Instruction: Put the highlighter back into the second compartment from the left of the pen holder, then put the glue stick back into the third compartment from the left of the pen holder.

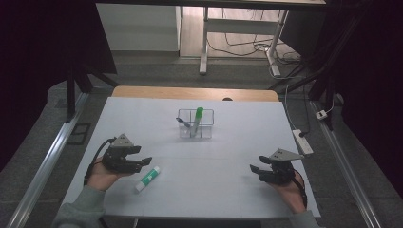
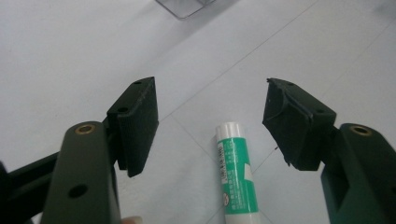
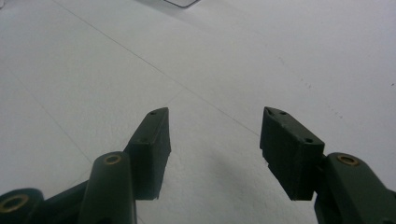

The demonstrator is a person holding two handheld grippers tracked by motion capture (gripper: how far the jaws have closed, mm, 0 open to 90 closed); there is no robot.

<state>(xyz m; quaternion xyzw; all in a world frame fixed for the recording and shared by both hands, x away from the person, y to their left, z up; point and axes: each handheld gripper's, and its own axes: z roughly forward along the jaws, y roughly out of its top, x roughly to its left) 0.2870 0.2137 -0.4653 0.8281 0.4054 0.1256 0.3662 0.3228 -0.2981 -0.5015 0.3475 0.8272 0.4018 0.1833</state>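
One green-and-white glue stick (image 1: 148, 178) lies flat, white cap toward the person — between the left gripper's (image 2: 210, 109) wide-open, empty jaws; right gripper (image 3: 215, 128) likewise gapes empty.

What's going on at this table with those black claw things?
A person sits at a white table holding a two-jaw gripper in each hand. The left gripper is open, with a green and white glue stick lying flat on the table between its jaws, not gripped. The right gripper is open over bare table. Farther back stands a clear organizer with a green marker upright in it.
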